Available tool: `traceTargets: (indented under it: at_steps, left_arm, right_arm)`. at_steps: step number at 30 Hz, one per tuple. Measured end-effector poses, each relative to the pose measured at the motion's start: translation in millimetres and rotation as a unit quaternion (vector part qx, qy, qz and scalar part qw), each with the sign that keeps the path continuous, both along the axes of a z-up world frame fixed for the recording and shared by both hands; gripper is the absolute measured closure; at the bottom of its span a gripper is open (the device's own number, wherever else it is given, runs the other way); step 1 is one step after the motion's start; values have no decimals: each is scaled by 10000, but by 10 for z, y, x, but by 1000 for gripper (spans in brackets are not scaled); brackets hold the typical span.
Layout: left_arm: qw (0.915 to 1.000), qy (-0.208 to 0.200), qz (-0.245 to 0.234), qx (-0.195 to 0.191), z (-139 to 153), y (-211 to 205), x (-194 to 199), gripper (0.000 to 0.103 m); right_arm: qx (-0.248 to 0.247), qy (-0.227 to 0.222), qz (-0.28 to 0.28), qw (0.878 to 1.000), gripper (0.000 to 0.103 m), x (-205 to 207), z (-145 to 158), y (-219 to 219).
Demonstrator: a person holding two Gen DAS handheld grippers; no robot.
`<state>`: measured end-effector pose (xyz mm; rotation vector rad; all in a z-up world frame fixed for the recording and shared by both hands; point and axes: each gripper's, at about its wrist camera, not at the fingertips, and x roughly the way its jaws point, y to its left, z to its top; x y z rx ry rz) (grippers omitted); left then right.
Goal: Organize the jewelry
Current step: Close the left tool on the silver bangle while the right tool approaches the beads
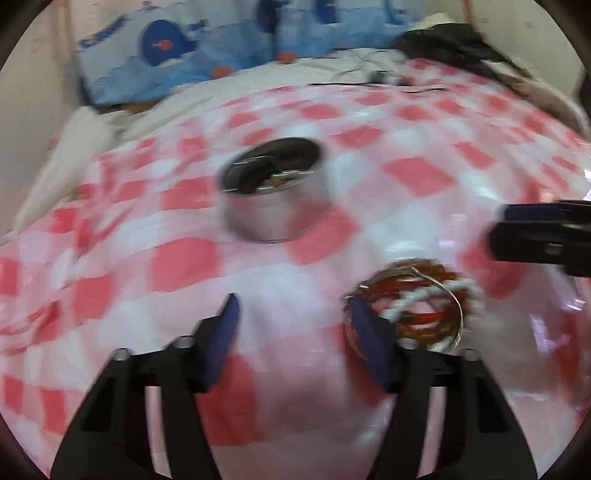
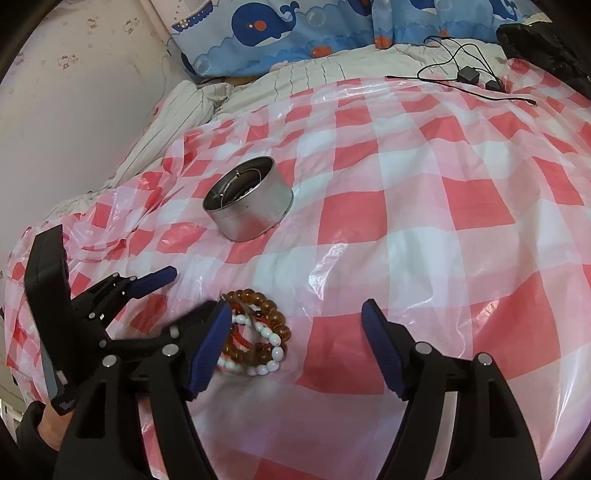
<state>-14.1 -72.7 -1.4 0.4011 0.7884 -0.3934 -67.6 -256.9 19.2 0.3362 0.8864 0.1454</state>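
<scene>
The left gripper (image 1: 293, 345) hangs over a red-and-white checked plastic sheet (image 2: 424, 206), its blue-padded jaws partly apart with only sheet between them; one pad sits against the near edge of a pile of bracelets (image 2: 255, 334), though the blur in the left wrist view leaves unclear whether it actually touches. In the right wrist view that same gripper reaches in from the sheet's left edge, carried by a person's hand (image 2: 48, 428) in a dark sleeve. The right gripper (image 2: 295, 343) stands with its jaws well apart and nothing held; the pile lies just inside its left pad, on the near-left part of the sheet. The pile is made of amber beads, white oval beads, a red cord and a thin silver bangle, all lying together. Farther in, toward the sheet's far-left quarter, a round metal tin (image 2: 249, 199) stands open, well apart from the pile, with some small pieces inside that are too dim to name. Past the sheet's far edge lie a pale striped bedcover (image 2: 295, 79), a blue whale-print pillow (image 2: 273, 33), black cables with small adapters (image 2: 469, 75) and a dark garment (image 2: 546, 48) at the far-right corner.
</scene>
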Motion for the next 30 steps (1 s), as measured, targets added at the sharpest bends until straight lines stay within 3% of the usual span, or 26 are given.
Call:
traceTargets:
  at_steps: [2,4,8,16,18,20,24,28,30]
  left_arm:
    - [9998,41,182,-16,14,109,72,60]
    - [9992,157,230,-279,56,220,128,60]
    - [9984,164,30,-535,113,253,125,60]
    - [9990,224,-317,-214,-14,66,57,60]
    - [9988,212,-415,-126,-34,21,20,73]
    - [9990,246,-370,-21,-45,22,22,100]
    - [9986,401,-93,-318,4,190,114,101]
    - [9967,479,102,-655,72,337,168,101]
    - [9967,479,134,-636,63,347,177,101]
  right_arm:
    - [-2,-12,-24,10000,32,-5,3,-7]
    - [13,-10,-39,10000,32,-5,0,-16]
    - [-16,7,11,10000,32,-2,-2,-9]
    - [-26,-36,-59,10000,32,-17,21,-36]
    - [-23,-43,-124,9999,32,-16,22,-58]
    - [-15,-16,-149,9999,32,-8,9,-71]
    - [-171,95,171,9997,32,9,-27,53]
    - [-666,136,835,9942,32,1,-77,375]
    - [-782,138,970,9921,33,-8,-101,447]
